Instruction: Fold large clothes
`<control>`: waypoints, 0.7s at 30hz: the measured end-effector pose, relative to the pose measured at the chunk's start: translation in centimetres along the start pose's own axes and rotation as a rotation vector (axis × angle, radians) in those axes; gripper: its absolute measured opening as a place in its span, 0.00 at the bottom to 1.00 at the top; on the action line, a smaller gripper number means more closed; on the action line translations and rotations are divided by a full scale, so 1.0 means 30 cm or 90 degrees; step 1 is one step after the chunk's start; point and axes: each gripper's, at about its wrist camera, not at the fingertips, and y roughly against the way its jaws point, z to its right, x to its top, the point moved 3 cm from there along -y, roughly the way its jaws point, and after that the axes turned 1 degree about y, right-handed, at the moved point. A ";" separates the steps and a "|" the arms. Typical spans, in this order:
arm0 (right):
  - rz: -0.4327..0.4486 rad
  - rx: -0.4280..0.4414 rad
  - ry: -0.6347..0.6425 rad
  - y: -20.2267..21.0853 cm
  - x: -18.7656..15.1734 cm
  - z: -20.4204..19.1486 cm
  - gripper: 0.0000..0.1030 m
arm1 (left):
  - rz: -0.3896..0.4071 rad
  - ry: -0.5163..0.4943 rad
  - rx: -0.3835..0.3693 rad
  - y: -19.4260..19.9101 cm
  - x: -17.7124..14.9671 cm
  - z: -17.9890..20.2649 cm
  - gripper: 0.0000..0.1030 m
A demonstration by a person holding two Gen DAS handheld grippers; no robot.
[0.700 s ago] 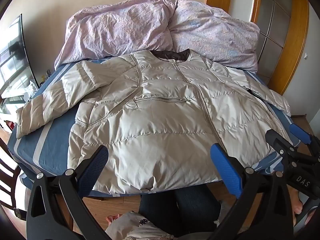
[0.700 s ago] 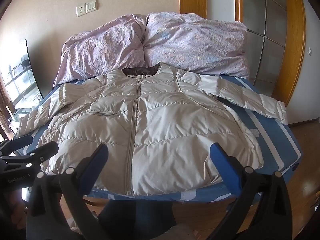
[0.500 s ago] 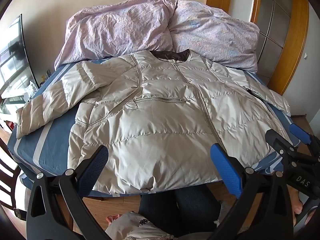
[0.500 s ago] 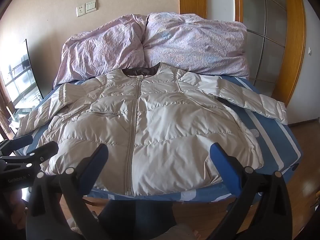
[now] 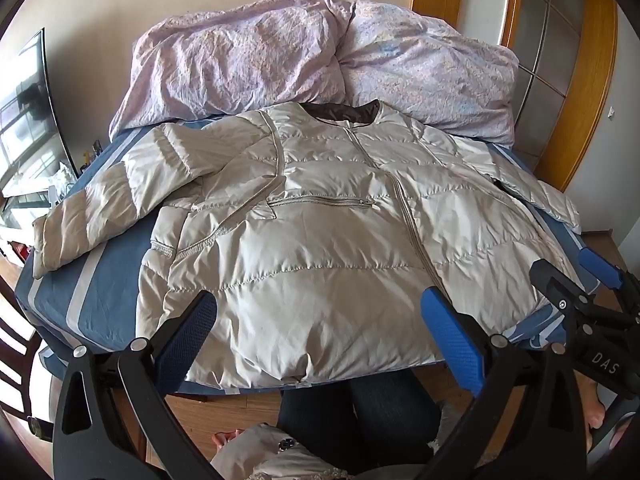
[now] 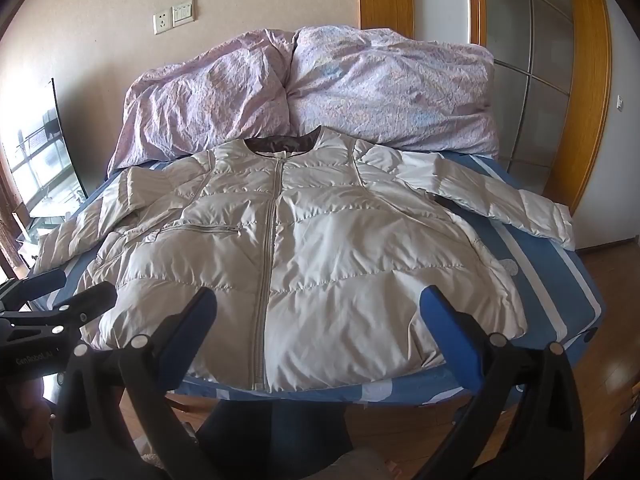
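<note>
Both grippers are held low at the near edge of the bed (image 6: 560, 280), pitched downward toward the jacket (image 6: 320, 248). The left gripper (image 5: 320, 336) has its jaws spread wide with nothing between them; its blue pads (image 5: 452, 340) hang just above the jacket's hem without touching it. The right gripper (image 6: 320, 328) is likewise fully apart and empty, above the hem near the zipper's (image 6: 268, 232) lower end. In each view the other gripper shows at the frame's edge.

Compared with the frames a fraction of a second ago, nothing has shifted: grippers and jacket occupy the same places.

The jacket lies face up and zipped on the bed, collar toward the duvet (image 6: 320, 92), sleeves spread to either side. It is a pale beige quilted puffer with a glossy shell and stitched horizontal channels. The sheet is blue with white stripes. The duvet is crumpled lilac cotton.
</note>
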 end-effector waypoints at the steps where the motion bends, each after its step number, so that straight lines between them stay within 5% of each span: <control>1: 0.000 0.000 0.000 0.000 0.000 0.000 0.98 | 0.000 0.000 0.000 -0.001 0.000 0.001 0.99; 21: 0.001 0.000 0.000 0.006 0.002 0.001 0.98 | 0.001 0.001 0.000 0.000 0.000 -0.001 0.99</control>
